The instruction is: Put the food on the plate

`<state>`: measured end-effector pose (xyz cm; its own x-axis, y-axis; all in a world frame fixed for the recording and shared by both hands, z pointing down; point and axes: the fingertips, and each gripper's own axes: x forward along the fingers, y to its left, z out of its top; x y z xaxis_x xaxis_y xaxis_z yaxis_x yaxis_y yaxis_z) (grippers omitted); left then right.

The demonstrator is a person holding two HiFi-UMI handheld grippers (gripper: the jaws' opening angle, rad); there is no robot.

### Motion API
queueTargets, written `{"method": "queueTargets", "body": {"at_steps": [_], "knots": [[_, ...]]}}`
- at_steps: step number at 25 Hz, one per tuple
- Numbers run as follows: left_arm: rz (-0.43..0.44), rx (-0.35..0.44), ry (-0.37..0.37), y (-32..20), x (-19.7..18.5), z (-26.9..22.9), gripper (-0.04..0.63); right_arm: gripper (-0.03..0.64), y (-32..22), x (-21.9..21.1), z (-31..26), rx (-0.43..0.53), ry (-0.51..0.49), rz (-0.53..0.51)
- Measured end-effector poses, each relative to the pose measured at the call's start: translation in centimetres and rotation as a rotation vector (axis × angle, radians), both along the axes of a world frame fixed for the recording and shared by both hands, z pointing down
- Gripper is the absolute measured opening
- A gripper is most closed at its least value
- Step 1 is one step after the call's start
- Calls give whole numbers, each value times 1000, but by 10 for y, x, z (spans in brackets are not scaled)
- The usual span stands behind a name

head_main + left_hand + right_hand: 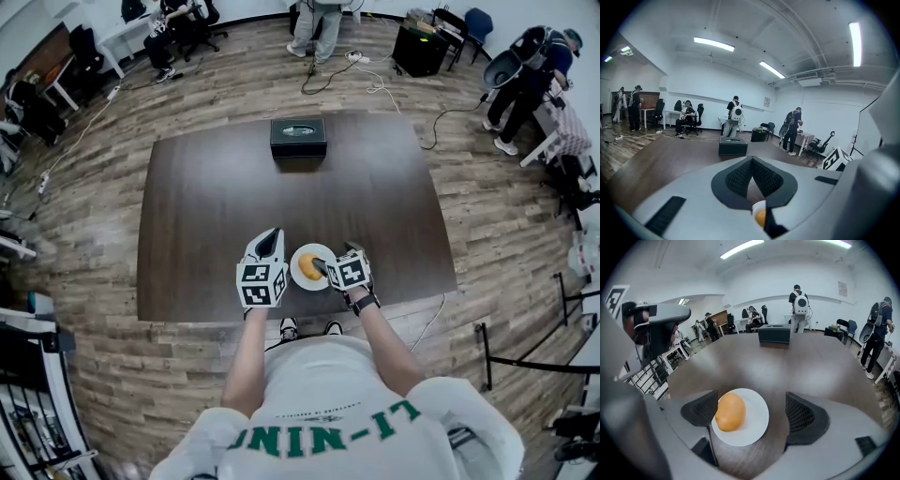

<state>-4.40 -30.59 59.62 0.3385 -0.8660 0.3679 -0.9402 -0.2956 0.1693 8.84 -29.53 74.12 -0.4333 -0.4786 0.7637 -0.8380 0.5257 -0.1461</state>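
Orange rounded piece of food (730,411) on a round white plate (757,425) near the front edge of a dark brown wooden bench (801,362). Right claw (752,411) spread wide over the plate, gripping nothing; left claw (751,164) pinched together, empty, just beside the plate.

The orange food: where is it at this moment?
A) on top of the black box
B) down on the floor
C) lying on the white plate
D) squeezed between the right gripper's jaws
C: the orange food lies on the white plate, and the right gripper has its jaws wide apart over the plate.
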Motion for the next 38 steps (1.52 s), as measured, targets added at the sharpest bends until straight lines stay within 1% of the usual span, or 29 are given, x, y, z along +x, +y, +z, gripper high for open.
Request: {"method": "queueTargets", "body": {"at_steps": [3, 6, 8, 9, 11, 16, 22, 24, 25, 27, 28, 30, 33, 36, 38], "knots": [[0, 10, 3, -3, 1, -5, 11, 451, -7, 1, -9, 24, -33, 18], [-6, 16, 8, -5, -1, -10, 11, 426, -13, 1, -26, 66, -51, 32], [-10, 23, 9, -7, -2, -13, 11, 405, -18, 1, -40, 96, -63, 46], [-12, 27, 9, -8, -3, -15, 11, 375, -21, 2, -47, 111, -71, 60], [-17, 33, 10, -9, -4, -17, 11, 351, -27, 5, -62, 143, -87, 88], [-30, 40, 18, -13, -6, -25, 11, 291, -39, 11, -108, 255, -113, 133], [-48, 80, 15, -23, -11, -47, 11, 225, -50, 17, -163, 362, -167, 184], [-60, 92, 8, -25, -14, -55, 11, 208, -52, 19, -183, 418, -158, 194], [-67, 98, 3, -27, -17, -59, 11, 189, -54, 21, -193, 460, -132, 196], [-81, 116, -8, -28, -22, -69, 11, 152, -56, 24, -214, 550, -64, 193], [-87, 128, -12, -29, -23, -75, 11, 139, -57, 24, -224, 582, -51, 191], [-94, 156, -20, -30, -26, -88, 11, 126, -59, 24, -238, 610, -83, 191], [-109, 197, -27, -32, -31, -107, 11, 91, -60, 22, -255, 622, -154, 195], [-129, 239, -30, -32, -34, -125, 11, 28, -60, 22, -269, 651, -184, 205], [-136, 267, -30, -31, -35, -135, 11, 17, -58, 21, -277, 667, -201, 208]]}}
